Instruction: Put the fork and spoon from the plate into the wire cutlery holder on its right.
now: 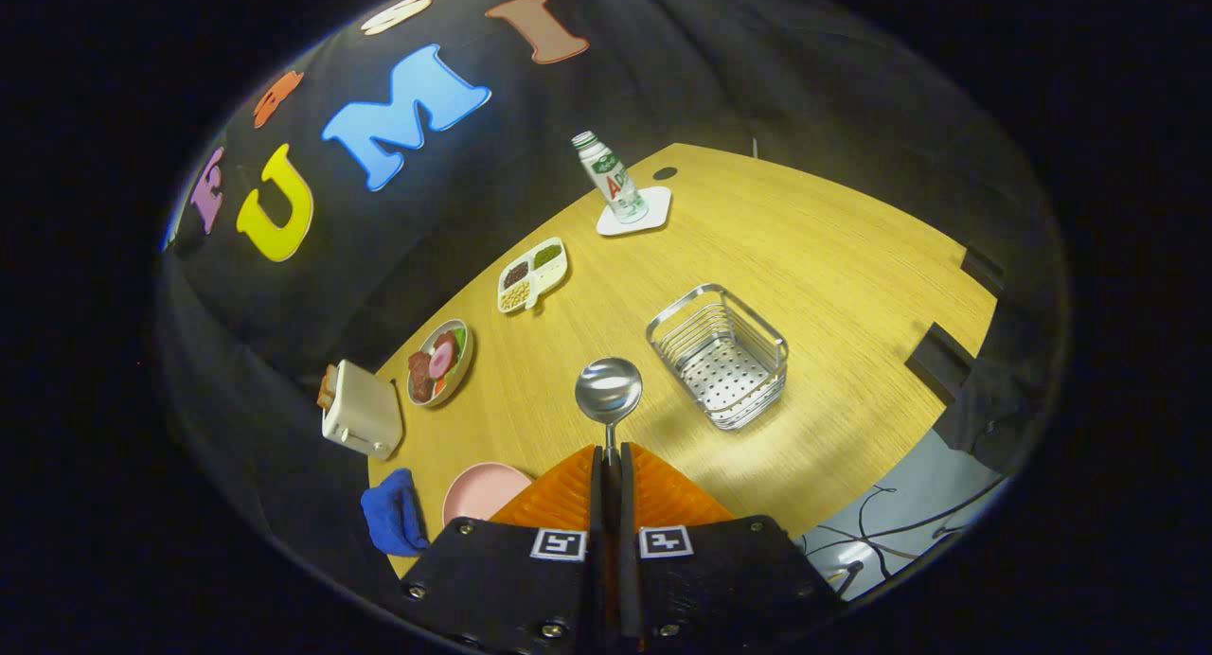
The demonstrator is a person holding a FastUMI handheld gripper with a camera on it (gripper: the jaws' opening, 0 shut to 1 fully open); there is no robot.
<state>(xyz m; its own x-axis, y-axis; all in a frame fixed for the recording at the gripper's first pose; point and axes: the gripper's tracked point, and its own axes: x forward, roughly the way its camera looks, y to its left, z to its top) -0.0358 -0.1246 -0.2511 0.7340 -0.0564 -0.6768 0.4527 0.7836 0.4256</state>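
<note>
A shiny silver spoon (609,390) is gripped between the closed fingers of the gripper (610,458), a silver wire holder (720,354) with a perforated base is seen on a light yellow-brown wood-grain table (805,248), and a pink plate (481,491), blue cloth (395,513) and cream-white toaster (361,412) are seen.

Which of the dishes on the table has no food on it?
The pink plate, just left of the claw; the sectioned tray and the bowl hold food.
</note>
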